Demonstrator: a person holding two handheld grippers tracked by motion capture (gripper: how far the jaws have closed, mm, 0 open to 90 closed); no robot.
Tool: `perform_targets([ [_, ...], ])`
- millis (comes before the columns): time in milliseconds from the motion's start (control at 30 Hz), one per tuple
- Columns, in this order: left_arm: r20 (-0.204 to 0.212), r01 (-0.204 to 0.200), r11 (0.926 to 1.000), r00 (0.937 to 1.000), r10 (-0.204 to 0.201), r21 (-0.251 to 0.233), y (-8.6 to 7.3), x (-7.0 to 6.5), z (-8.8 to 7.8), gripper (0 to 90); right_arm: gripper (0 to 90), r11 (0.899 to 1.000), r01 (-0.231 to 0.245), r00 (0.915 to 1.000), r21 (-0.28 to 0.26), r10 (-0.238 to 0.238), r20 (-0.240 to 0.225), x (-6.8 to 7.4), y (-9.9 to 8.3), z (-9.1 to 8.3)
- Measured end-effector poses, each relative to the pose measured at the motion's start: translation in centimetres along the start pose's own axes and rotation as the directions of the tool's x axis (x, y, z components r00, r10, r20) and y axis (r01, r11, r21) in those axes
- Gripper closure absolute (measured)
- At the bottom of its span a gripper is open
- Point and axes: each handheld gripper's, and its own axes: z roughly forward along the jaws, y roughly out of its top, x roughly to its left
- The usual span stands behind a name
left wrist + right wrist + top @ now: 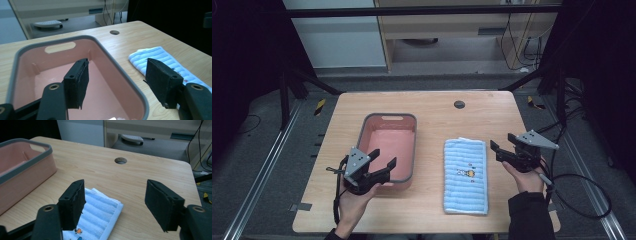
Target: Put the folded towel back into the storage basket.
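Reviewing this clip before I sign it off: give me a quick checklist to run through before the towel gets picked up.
1. Left gripper open and empty: ok.
2. Right gripper open and empty: ok.
3. Folded blue towel flat on the table, nothing on it: ok.
4. Pink bin empty, with room for the towel: ok.
5. Right gripper's jaws astride the towel's edge: not ok, they are beside its right edge.
6. Towel's underside free to lift: cannot tell.
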Motion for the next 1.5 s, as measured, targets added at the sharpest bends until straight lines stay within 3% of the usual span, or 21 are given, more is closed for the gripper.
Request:
perform_targets([
  [167,0.026,-0.005,1.0000,0.9996,0.005,0.001,0.0,-1.3,0.9,35.6,38.1,1.000,0.000,0.9999,0.015,0.000,-0.012,0.0,0.3,0.5],
  [633,0.082,-0.023,0.9997,0.9964,0.022,0.011,0.2,-4.5,3.3,37.8,39.0,1.000,0.012,0.9998,0.022,-0.012,-0.019,0.2,0.9,1.7],
  [900,0.105,-0.052,0.9977,0.9934,0.047,0.044,-0.5,-6.1,4.6,39.6,40.2,0.999,0.021,0.9995,0.029,-0.020,-0.024,0.0,0.7,2.4],
  [1500,0.159,-0.089,0.9915,0.9845,0.073,0.095,-2.1,-8.6,7.0,45.1,43.2,0.997,0.033,0.9991,0.067,-0.031,-0.029,-0.9,-0.6,4.1],
])
